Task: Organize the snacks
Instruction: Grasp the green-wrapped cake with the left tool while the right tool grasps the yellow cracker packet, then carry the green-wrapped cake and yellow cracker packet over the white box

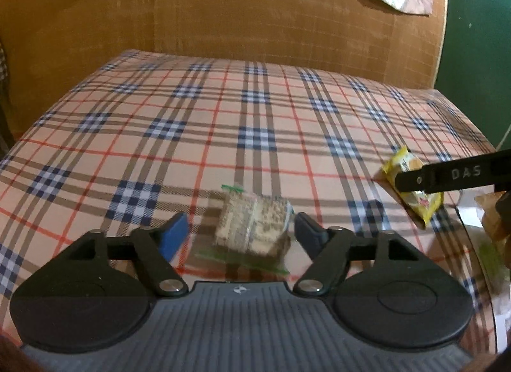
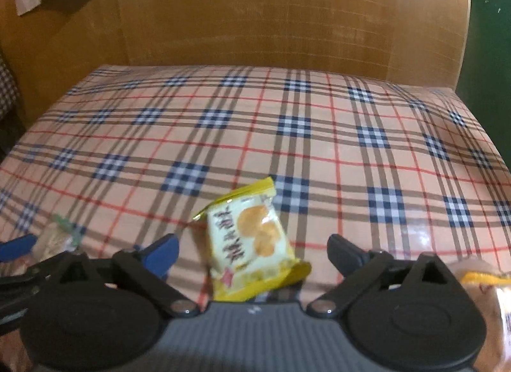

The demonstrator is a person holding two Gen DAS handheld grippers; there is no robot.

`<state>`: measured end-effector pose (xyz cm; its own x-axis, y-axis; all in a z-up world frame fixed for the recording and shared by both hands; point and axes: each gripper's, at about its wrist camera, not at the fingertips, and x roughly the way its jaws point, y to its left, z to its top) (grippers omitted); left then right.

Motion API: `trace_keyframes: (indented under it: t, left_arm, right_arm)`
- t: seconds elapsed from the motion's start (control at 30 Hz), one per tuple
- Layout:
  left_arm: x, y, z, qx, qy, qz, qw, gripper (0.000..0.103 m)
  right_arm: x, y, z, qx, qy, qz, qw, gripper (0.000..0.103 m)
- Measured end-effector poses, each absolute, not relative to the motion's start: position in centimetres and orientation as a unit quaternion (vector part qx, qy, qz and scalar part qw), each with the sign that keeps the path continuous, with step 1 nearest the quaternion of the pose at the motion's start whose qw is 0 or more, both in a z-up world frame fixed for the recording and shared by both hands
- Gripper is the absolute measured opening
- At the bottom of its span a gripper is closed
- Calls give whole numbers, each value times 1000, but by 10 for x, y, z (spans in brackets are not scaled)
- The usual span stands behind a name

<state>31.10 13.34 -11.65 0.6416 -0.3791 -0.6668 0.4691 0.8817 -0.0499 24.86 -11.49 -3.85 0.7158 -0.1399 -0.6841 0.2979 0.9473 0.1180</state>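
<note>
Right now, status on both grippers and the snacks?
Left gripper open, grain bar pack loose between its fingers. Right gripper open, yellow cracker packet free between its fingers. Plaid tablecloth ahead.

The letters "DAS" stand in pale raised print on the black finger [image 1: 453,174] of the right hand-held gripper that reaches in from the side, in the left wrist view. The yellow snack packet [image 2: 252,241] carries a column of large dark characters down its pale front, beside a picture of round golden crackers; they look Chinese, but blur keeps me from reading them. A small red mark sits near its lower corner, also unreadable. A tiny pale logo shows on each gripper's grey body, too small to make out.
</note>
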Motion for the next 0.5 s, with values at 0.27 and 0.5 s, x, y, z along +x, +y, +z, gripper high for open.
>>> trace_keyframes:
  t: [0.27,0.5]
  left_arm:
    - [320,117,-122,96,340,-243,903,64]
    - [315,113,-116,95,347,-229,905,51]
  right_arm:
    - [265,-118,-53,131,376,-120,909,94]
    - [260,-103,-44,113,361,-103,920,55]
